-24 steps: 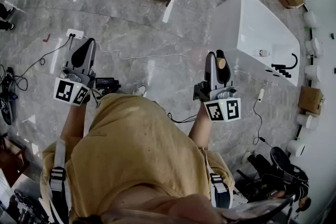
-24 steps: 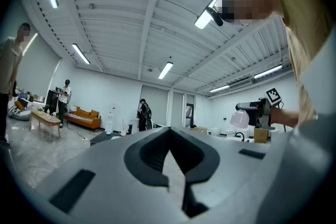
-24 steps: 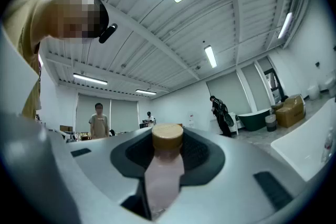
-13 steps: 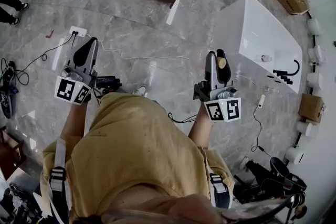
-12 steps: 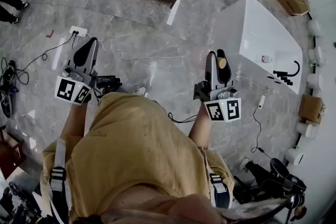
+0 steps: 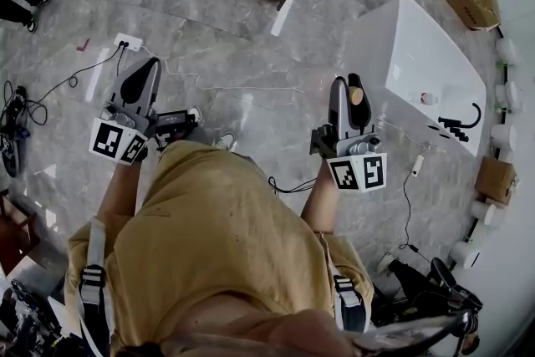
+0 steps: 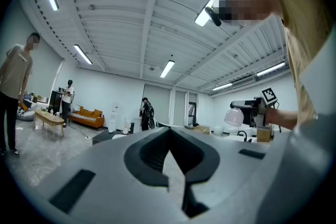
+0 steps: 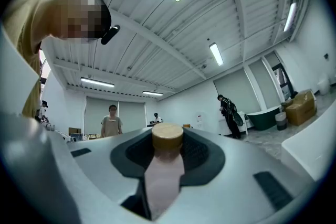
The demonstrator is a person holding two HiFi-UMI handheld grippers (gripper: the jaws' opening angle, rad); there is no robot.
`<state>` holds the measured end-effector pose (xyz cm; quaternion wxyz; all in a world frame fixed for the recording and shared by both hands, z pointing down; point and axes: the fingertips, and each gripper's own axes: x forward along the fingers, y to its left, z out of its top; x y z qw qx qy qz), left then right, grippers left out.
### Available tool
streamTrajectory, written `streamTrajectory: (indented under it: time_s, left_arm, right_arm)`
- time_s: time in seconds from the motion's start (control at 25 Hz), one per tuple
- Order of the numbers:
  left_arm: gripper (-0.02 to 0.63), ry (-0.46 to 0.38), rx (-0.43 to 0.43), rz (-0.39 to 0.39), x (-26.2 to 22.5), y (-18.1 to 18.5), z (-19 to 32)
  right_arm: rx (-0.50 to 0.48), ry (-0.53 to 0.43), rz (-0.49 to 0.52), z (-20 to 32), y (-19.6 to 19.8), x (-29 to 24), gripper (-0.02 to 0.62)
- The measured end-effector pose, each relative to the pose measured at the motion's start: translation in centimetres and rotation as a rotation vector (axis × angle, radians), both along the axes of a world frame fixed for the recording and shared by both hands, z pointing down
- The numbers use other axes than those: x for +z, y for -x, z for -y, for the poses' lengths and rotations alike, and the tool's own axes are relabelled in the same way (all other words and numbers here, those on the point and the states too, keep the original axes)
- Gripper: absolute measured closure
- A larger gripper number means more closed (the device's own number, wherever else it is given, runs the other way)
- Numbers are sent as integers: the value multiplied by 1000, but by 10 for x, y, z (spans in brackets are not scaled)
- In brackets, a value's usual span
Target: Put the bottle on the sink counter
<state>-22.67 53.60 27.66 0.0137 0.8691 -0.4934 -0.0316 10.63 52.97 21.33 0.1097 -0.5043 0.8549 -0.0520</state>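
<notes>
1. Bottle is lying cap-forward in the right claw, whose jaws are clamping it, well apart from the white sink table. A loosening grip risks dropping it on the floor.
2. Left claw is hanging closed and empty, so it is offering no backup.

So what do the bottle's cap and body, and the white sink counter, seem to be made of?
Cap: tan and matte, probably wood or cork, though wood-look plastic is possible. Body: pale pink, smooth, likely plastic or frosted glass. Sink counter: smooth, slightly shiny white, perhaps ceramic or solid surface.
</notes>
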Motion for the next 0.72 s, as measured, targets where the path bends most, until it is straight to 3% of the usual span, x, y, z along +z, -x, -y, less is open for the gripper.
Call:
streamTrajectory:
  time_s: [0.36, 0.72]
  left_arm:
    - [604, 16, 27, -23, 10, -3, 31]
    - [604, 30, 82, -39, 19, 9, 120]
  right_arm:
    - [-10, -2, -6, 28, 9, -2, 476]
    - [21, -2, -17, 105, 27, -10, 476]
